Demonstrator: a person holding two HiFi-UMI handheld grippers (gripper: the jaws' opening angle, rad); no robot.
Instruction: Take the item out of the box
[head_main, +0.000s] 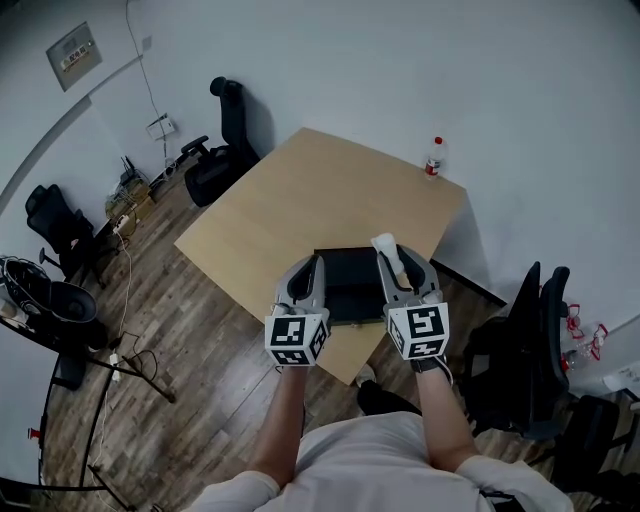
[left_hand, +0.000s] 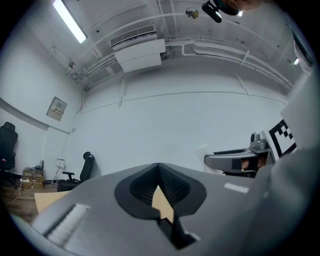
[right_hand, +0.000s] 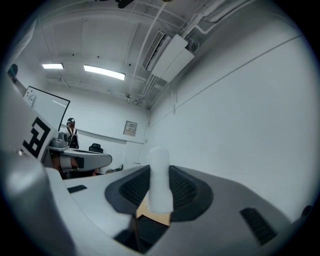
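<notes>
1. Nearest, the left gripper (head_main: 312, 262) hangs at the 10 o'clock corner of the black box (head_main: 345, 278). Its jaws are pressed together on nothing.
2. Beside it, the right gripper (head_main: 402, 262) is clamped on the white item (right_hand: 160, 180). The item stands upright past the jaw tips, over the box's 1 o'clock corner, and seems lifted clear.
3. The jaws catch only the item's lower part. A tilt or a slackened squeeze could likely let it slide out and drop back into the box.
4. The box sits at the near edge of the wooden table (head_main: 300, 190). Both grippers cover its near rim, and its inside is too dark to tell whether anything remains.
5. Farthest, a bottle (head_main: 434, 157) stands at the table's 1 o'clock corner, its label too small to read.
</notes>
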